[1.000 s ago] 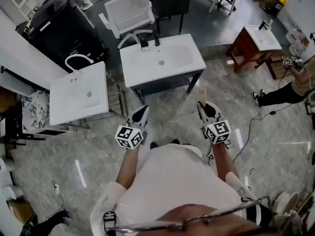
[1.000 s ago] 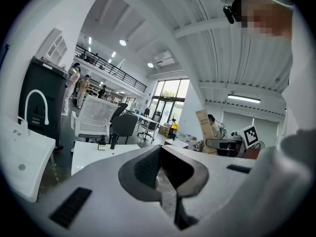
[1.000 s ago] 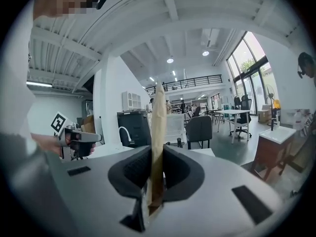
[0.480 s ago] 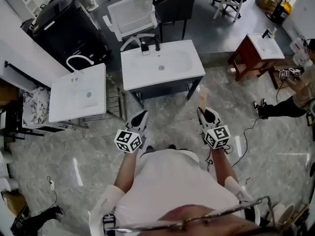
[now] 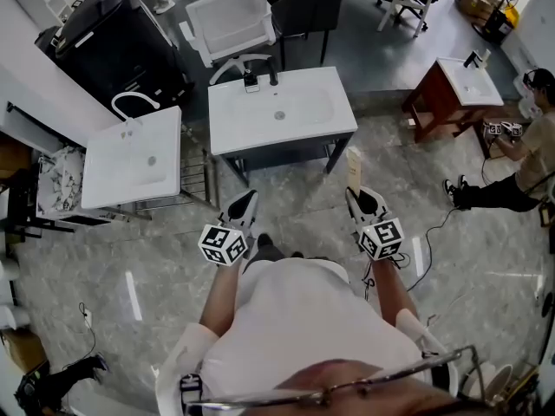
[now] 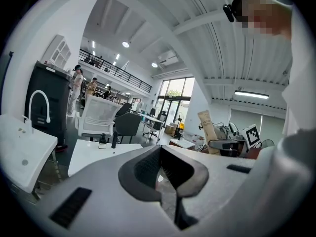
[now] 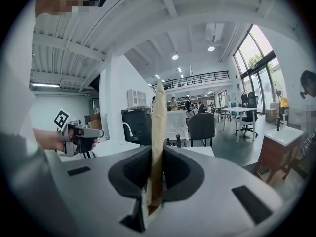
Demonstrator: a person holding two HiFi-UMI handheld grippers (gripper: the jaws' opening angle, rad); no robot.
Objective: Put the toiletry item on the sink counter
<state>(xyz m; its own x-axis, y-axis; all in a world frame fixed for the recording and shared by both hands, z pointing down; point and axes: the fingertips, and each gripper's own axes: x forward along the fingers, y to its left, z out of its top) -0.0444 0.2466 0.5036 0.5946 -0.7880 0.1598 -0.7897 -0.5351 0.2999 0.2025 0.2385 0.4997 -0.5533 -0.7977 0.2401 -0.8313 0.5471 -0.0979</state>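
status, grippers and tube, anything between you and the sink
Right gripper shut on tube, tube upright. Left gripper shut, empty. Sink counter ahead, tube not yet on it. Nothing seen in the way.

**Clearance ahead of the tongs.** Bare floor (image 5: 290, 185) lies open from the left tongs (image 5: 247, 197) and right tongs (image 5: 355, 192) ahead to the sink surface (image 5: 238, 128). The tube (image 5: 353, 163) juts ahead of the right tongs. The surface's near strip is free; a tap (image 5: 273, 70) and bottle (image 5: 251, 81) stand at its far edge. A second sink (image 5: 108, 176) and rack (image 5: 198, 176) close off the space left of the left tongs.
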